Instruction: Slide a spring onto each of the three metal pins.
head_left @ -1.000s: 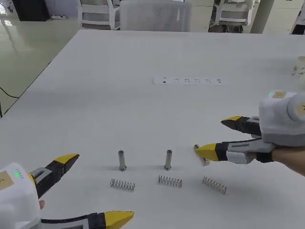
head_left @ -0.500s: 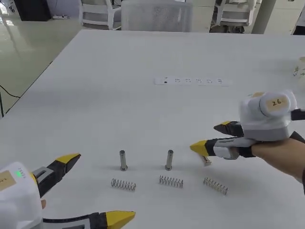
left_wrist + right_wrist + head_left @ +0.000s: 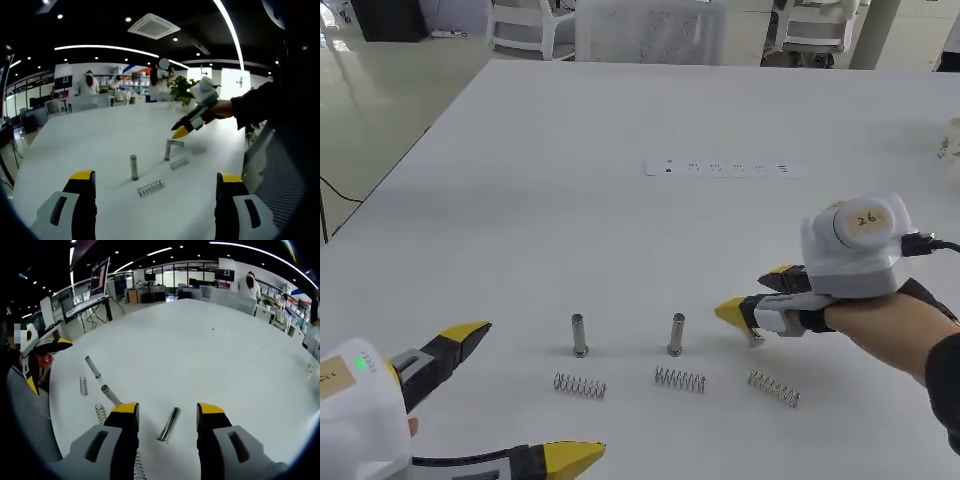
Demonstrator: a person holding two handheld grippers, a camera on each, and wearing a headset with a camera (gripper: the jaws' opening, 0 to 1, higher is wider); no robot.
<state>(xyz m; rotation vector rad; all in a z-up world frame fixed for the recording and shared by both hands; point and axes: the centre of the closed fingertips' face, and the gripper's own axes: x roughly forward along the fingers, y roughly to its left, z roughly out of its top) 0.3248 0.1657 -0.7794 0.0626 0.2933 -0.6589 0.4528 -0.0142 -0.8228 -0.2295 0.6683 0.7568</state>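
Your right tool [image 3: 752, 292] has lowered over the lying pin [image 3: 168, 425] | jaws open astride it, probably to stand it upright | left tool [image 3: 525, 392] open, waiting aside.

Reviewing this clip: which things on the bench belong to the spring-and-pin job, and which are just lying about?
Part of the job:
- left pin, middle pin, right pin
- left spring, middle spring, right spring, all loose on the table
- left gripper and right gripper, both open

Just lying about:
- power strip
- chairs beyond the table
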